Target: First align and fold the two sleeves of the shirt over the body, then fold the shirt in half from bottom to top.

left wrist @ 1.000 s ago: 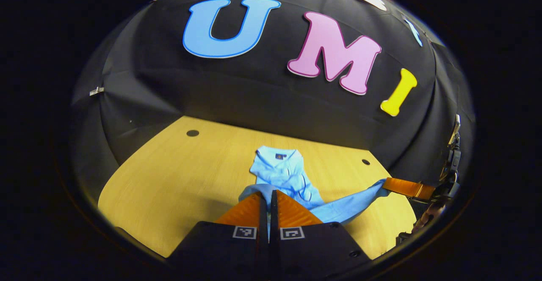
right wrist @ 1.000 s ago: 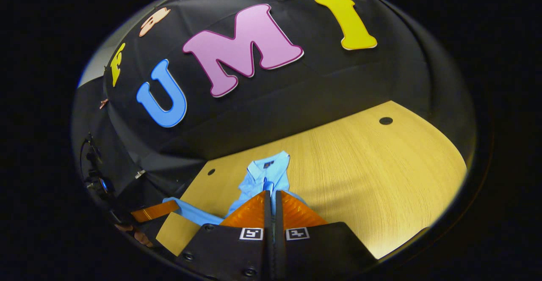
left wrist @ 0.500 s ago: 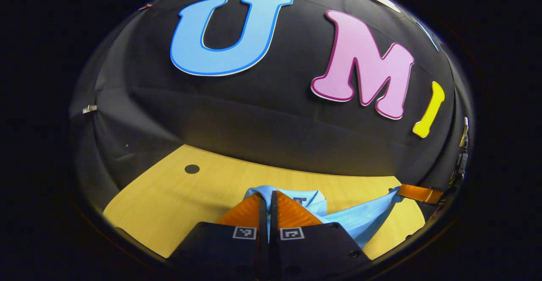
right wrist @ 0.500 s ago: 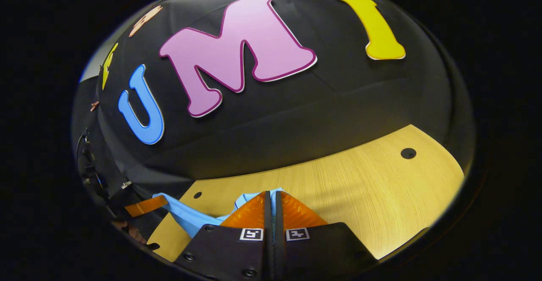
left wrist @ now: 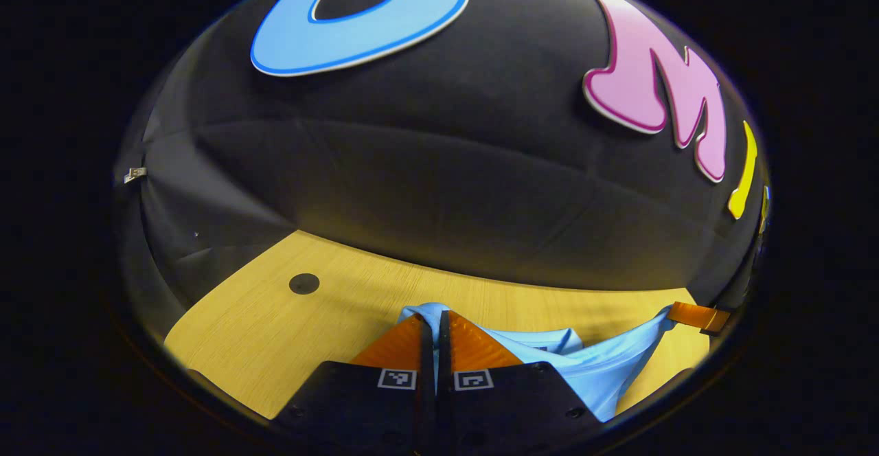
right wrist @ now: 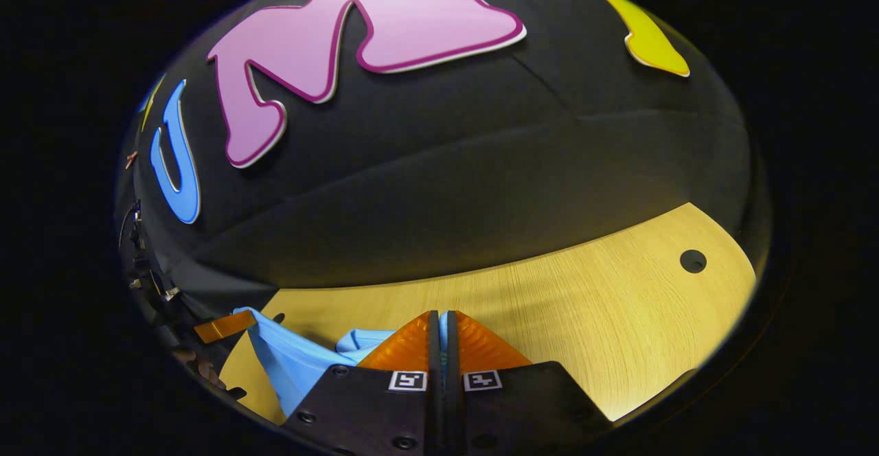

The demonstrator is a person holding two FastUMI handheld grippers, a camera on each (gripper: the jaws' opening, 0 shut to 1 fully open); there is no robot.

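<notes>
Both claws, left claw [left wrist: 435, 320] and right claw [right wrist: 440, 318], clamped on the shirt [left wrist: 590, 367] hem above the table [left wrist: 275, 318]; final bottom-to-top fold seemingly underway.

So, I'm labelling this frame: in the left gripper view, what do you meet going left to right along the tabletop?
Round hole in the table → left claw shut on the light blue shirt → the shirt's stretched edge → right claw pinching its far corner.

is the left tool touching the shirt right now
Touching. In the left gripper view the left tool is shut on the shirt, blue cloth pinched between its closed fingers.
</notes>
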